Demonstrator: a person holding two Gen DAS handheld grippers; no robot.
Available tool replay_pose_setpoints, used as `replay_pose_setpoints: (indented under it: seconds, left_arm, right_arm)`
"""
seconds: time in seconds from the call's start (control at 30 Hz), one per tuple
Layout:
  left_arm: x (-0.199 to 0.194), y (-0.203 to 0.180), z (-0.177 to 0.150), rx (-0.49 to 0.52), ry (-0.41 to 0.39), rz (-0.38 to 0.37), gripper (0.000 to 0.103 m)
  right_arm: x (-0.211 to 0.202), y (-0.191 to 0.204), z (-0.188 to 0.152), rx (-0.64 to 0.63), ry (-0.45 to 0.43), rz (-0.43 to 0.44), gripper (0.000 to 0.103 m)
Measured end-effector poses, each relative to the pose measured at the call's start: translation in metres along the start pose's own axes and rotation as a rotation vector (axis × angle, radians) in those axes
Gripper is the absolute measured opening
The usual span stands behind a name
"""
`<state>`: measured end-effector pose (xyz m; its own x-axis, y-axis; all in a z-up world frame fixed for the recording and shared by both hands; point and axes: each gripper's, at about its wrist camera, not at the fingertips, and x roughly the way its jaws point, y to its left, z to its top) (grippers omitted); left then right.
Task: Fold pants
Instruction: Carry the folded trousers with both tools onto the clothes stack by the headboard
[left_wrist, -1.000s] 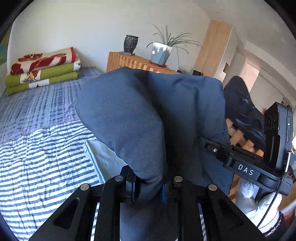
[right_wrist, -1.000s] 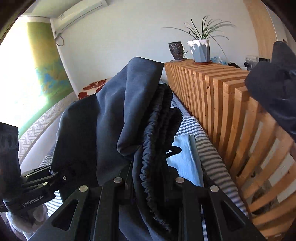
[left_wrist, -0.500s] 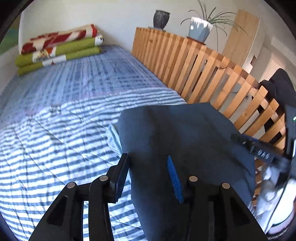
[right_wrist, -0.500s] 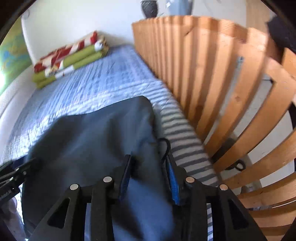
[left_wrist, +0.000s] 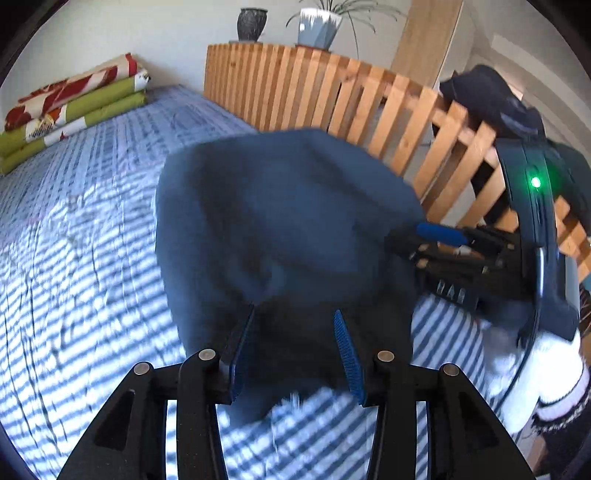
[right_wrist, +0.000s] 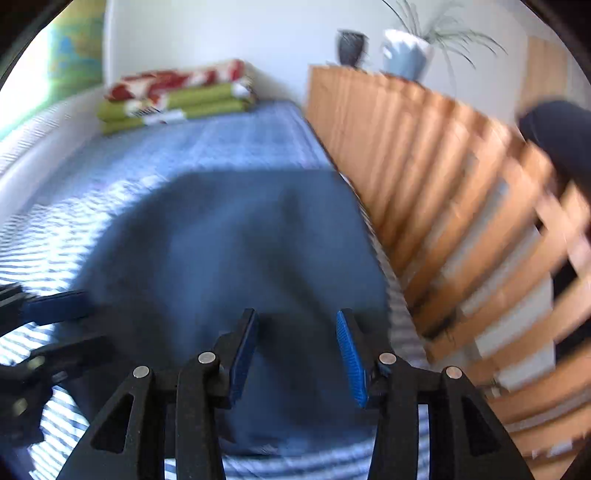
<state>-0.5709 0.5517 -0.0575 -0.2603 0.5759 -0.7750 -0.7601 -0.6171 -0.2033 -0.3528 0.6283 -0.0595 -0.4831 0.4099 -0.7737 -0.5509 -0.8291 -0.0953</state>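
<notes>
Pants (left_wrist: 280, 229), soft, light and limp, are seen lying folded on the bed (left_wrist: 74, 258) ahead of the left tongs (left_wrist: 293, 354) and right tongs (right_wrist: 297, 354), both spread and empty, and are judged best pinched at a thick near edge

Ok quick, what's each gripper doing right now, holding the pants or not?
Left gripper: open, holding nothing; the dark blue pants lie on the bed beneath it.
Right gripper: open, holding nothing, above the pants.

White wall (left_wrist: 147, 33); striped bed (left_wrist: 74, 258); slatted wooden rail (left_wrist: 332, 96); potted plant (left_wrist: 317, 27); folded blankets (left_wrist: 74, 103).
</notes>
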Motion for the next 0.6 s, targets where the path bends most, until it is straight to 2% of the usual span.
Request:
replay_pose_setpoints:
  seconds: [0.07,0.13,0.2,0.3,0.4,0.5,0.6]
  left_arm:
    - [-0.007,0.002,-0.019,0.004,0.021,0.001,0.046]
    - [-0.017,0.001,-0.041,0.025,0.071,0.023,0.046]
    - [-0.025,0.003,-0.064,0.031,0.106,0.047,0.046]
    - [-0.052,0.006,-0.104,0.04,0.114,0.095,0.046]
    - [-0.091,0.009,-0.141,0.002,0.089,0.111,0.046]
    - [-0.133,0.007,-0.174,-0.05,0.061,0.125,0.046]
    - [-0.174,0.001,-0.204,-0.048,0.027,0.159,0.047]
  right_arm:
    - [-0.002,-0.017,-0.016,0.047,0.023,-0.027,0.04]
    - [-0.011,-0.036,-0.037,0.114,0.068,0.022,0.04]
    - [-0.019,-0.048,-0.057,0.162,0.102,0.027,0.04]
    - [-0.046,-0.052,-0.095,0.206,0.128,0.027,0.04]
    - [-0.081,-0.035,-0.131,0.208,0.128,0.036,0.04]
    - [-0.122,-0.01,-0.165,0.223,0.121,0.09,0.04]
    - [-0.166,0.023,-0.191,0.2,0.088,0.108,0.04]
